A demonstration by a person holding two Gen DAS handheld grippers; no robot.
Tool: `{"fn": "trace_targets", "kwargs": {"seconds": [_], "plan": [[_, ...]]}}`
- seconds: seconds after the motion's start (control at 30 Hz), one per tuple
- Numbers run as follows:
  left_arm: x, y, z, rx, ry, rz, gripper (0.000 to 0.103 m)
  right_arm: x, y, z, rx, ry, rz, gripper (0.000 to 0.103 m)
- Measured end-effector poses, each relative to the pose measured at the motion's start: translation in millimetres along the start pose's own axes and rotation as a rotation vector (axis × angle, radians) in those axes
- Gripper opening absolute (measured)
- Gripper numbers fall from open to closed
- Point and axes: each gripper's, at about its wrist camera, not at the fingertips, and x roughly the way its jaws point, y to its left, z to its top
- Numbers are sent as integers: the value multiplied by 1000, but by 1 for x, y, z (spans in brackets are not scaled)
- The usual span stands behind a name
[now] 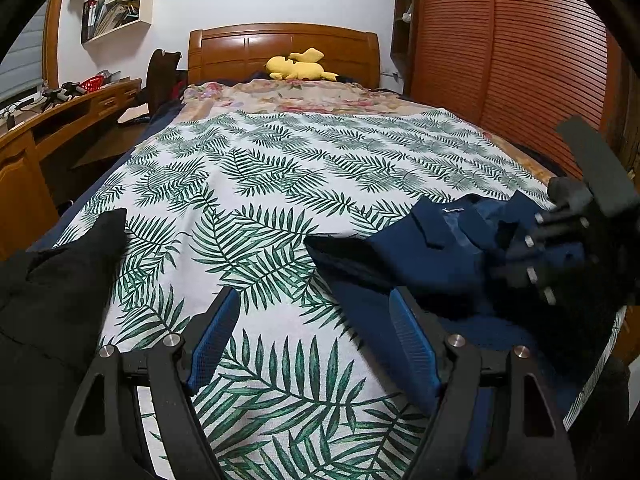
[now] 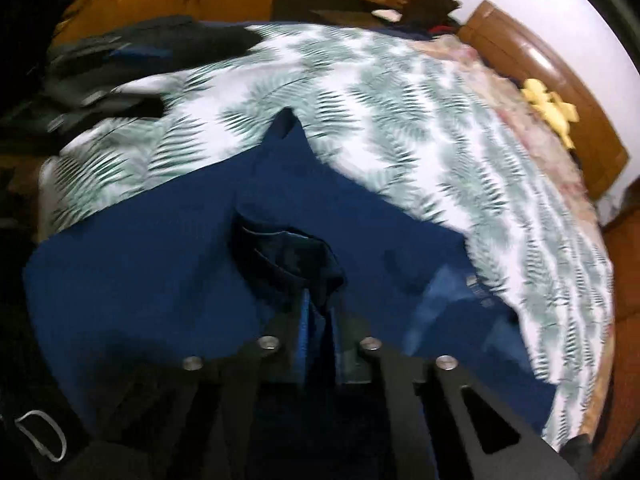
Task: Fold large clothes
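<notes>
The right gripper [image 2: 320, 312] is pinched tight on a fold of the blue jacket [image 2: 160, 264], and the cloth is squeezed between its blue pads. The left gripper [image 1: 316, 332] is held wide apart with nothing in it, just above the leaf sheet [image 1: 260, 184]. The jacket is spread on the near right part of the bed, a black garment [image 1: 52, 280] is seen at the left, and a yellow toy [image 1: 298, 66] is laid by the headboard [image 1: 280, 46].
</notes>
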Motion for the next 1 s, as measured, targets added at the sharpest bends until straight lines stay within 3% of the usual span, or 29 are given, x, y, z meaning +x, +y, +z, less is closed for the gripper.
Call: {"fn": "trace_targets", "kwargs": {"seconds": [0.27, 0.37, 0.43, 0.5, 0.57, 0.77, 1.0], "plan": [[0, -4, 8, -19, -32, -14, 78, 20, -64, 25, 151, -96, -185, 5], [3, -9, 13, -16, -37, -24, 78, 35, -79, 23, 214, -103, -187, 6], [6, -13, 16, -11, -40, -34, 78, 42, -86, 23, 277, -99, -178, 16], [7, -20, 19, -3, -44, -43, 78, 42, -95, 21, 335, -106, -225, 37], [8, -29, 24, 5, -52, -60, 78, 37, -108, 18, 370, -132, -221, 49], [10, -60, 36, 27, -78, -129, 78, 23, -136, -11, 423, -100, -264, 49], [19, -99, 45, 74, -71, -181, 78, 15, -178, -72, 526, -22, -321, 49]]}}
